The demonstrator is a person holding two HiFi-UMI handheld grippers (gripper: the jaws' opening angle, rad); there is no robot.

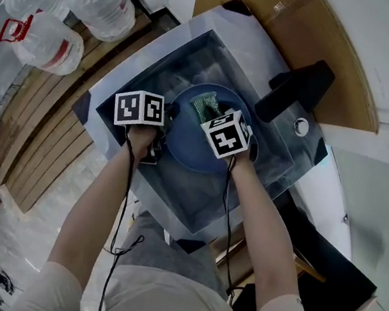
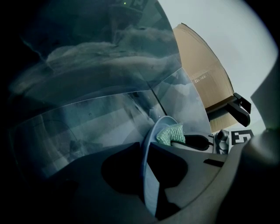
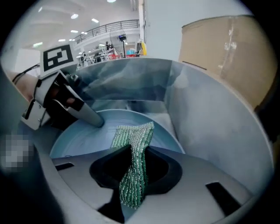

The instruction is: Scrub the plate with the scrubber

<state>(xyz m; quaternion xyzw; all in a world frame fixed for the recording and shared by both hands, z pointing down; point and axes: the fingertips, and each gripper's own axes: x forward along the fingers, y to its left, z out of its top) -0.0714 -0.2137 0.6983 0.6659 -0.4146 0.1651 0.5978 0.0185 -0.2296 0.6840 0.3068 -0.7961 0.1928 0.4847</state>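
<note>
Far left on my head view, clear water jugs sit on the wood floor, well apart from the work. Next comes the steel sink, where both my grippers are reaching down.

My left gripper is pinching the plate: the blue rim runs edge-on straight through the gap, with one jaw on either face of it. From the head view, the grip sits on the plate's left edge, under the marker cube. The plate lies inside the basin, its hollow face turned up toward me. I cannot tell whether its underside touches the sink bottom.

On the upper part of the plate's face is the green scrubber, a mesh pad. My right gripper has it clamped between its jaws. The pad hangs folded through the gap, and its free end fans out onto the blue surface. From that side I can see the left gripper's finger lying on the far rim.

Right of the plate, a black tap stands over the sink's back corner. Behind it leans a sheet of cardboard.
</note>
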